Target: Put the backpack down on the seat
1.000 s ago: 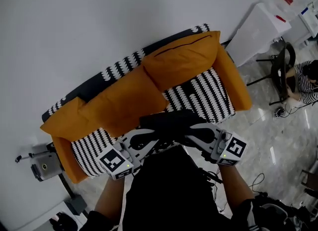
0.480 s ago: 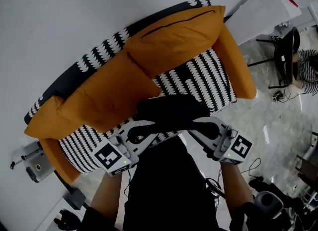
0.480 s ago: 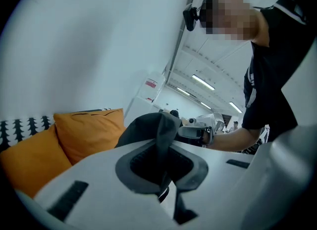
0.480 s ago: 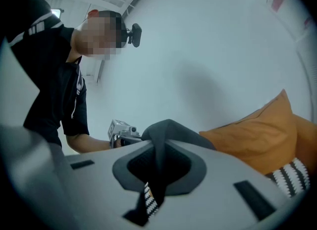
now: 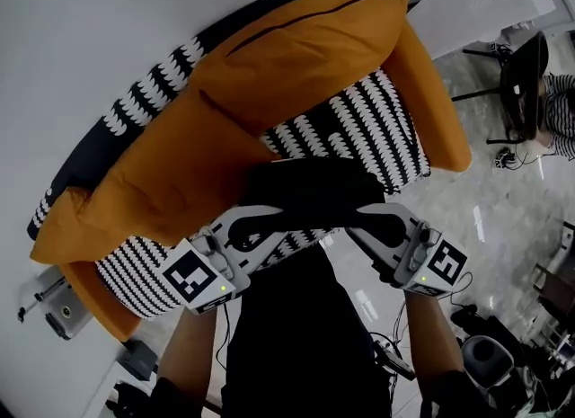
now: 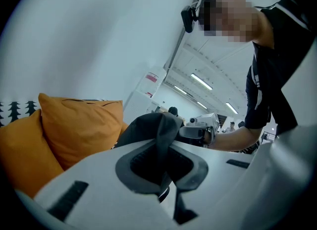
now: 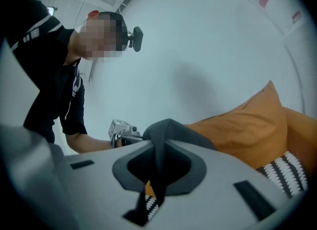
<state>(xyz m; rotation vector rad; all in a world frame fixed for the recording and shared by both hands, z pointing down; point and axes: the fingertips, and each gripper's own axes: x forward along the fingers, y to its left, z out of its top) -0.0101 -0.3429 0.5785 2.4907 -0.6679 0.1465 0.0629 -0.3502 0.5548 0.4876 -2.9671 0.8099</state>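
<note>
– From the head view, where's the backpack (image 5: 310,193)?

– Dead centre, a black bundle slung between the two grippers. The left gripper (image 5: 269,220) comes in at its 8 o'clock and the right gripper (image 5: 364,217) at its 4 o'clock. It hangs over the front edge of the sofa's seat (image 5: 373,128), the black-and-white patterned part, which runs on toward 1 o'clock. I can't tell if it touches the seat.

– And the orange?

– Cushions (image 5: 287,61), lying from 9 o'clock round to 12 behind the seat, against a white wall (image 5: 81,30). Grey floor (image 5: 503,200) is off at 3 o'clock.

– Left gripper view, then: how do its jaws stand?

– Nearly together, pinching a fold of the backpack's black fabric (image 6: 159,147) between the dark pads. The fabric rises from the pinch toward 12 o'clock and bunches just above. A cushion (image 6: 79,125) sits at 9 o'clock. The right gripper (image 6: 198,132) shows just past the bunch at 2 o'clock, on the person's forearm (image 6: 235,137).

– Right gripper view?

– Much the same, mirrored. The jaws are drawn close on a strip of black fabric (image 7: 157,167) that runs up to a peak at 12 o'clock. The left gripper (image 7: 124,130) peeks out at 10 o'clock, in the person's hand. A cushion (image 7: 247,125) fills 2 to 3 o'clock, and a bit of the patterned seat (image 7: 287,172) shows at 4 o'clock
</note>
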